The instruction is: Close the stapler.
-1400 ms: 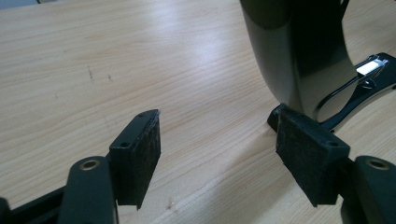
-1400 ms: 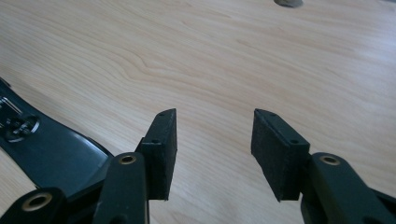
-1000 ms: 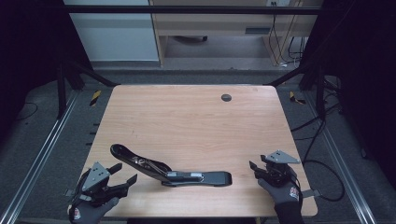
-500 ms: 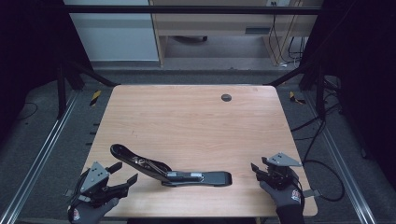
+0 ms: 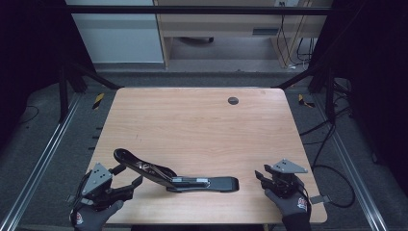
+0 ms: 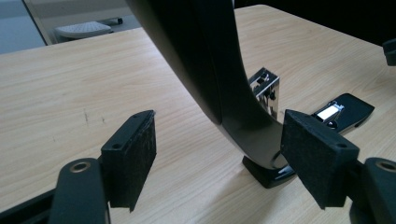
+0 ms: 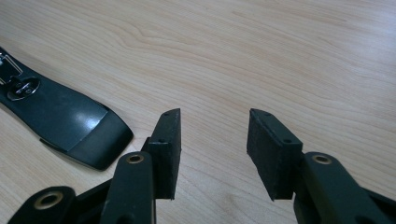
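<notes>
A black stapler (image 5: 192, 182) lies swung open near the table's front edge. Its base lies flat toward the right and its upper arm (image 5: 139, 166) slants up to the left. My left gripper (image 5: 128, 175) is open around that raised arm (image 6: 205, 56), which passes close to the right pad (image 6: 313, 149) and stays clear of the left pad. My right gripper (image 5: 261, 177) hovers at the front right, a short way from the base's end (image 7: 70, 116). The right gripper (image 7: 214, 119) is open and its jaws have just been closing a little, with bare wood between them.
The wooden table (image 5: 202, 125) has a small round black grommet (image 5: 233, 100) near its far edge. Metal rails and cables run along the floor on both sides. A gloved hand holds each gripper at the table's front edge.
The right gripper's jaws stand slightly narrower than before. The stapler and both hands have stayed where they were.
</notes>
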